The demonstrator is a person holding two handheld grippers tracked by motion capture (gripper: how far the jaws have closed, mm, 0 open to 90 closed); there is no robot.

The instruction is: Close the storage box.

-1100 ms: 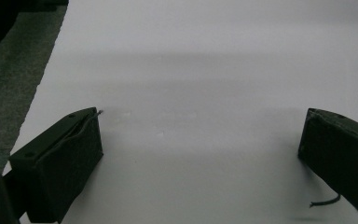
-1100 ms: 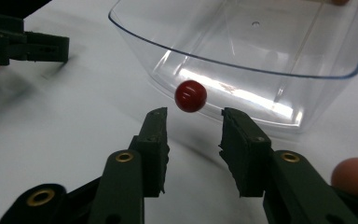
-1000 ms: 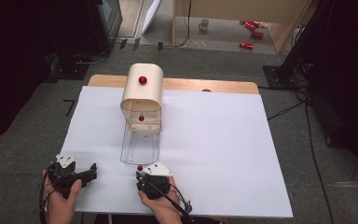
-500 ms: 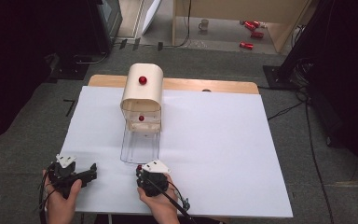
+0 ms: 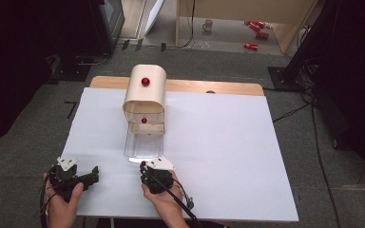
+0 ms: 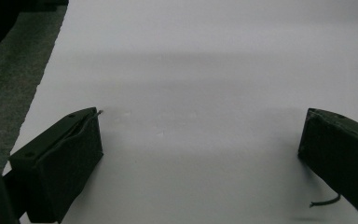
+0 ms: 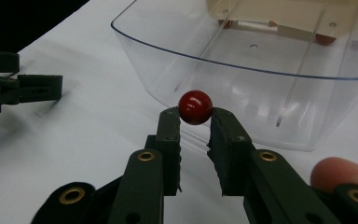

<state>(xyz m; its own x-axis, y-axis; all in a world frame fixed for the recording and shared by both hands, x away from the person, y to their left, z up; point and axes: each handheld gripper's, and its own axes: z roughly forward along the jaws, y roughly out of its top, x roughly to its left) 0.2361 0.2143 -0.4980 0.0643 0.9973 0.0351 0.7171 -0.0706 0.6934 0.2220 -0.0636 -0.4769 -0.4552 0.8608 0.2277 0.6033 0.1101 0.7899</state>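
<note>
A cream drawer cabinet [image 5: 145,97] stands at the back of the white table sheet. Its clear bottom drawer [image 5: 143,145] [image 7: 261,56] is pulled out toward me and looks empty. My right gripper [image 5: 148,169] [image 7: 195,117] is shut on the drawer's red ball knob [image 7: 195,106] [image 5: 143,164] at its front. Near the front left edge my left gripper [image 5: 94,175] [image 6: 200,135] rests low over the sheet. It is open with nothing between its jaws and points to the right.
Red knobs mark the cabinet's top [image 5: 145,81] and its middle drawer [image 5: 144,120]. The white sheet [image 5: 228,142] stretches wide to the right of the drawer. A thumb tip [image 7: 340,170] shows beside the right gripper. Grey floor borders the table's left edge [image 6: 9,84].
The right gripper, holding the knob, has edged slightly toward the cabinet and the clear drawer has slid in a little. The left gripper has stayed put.
</note>
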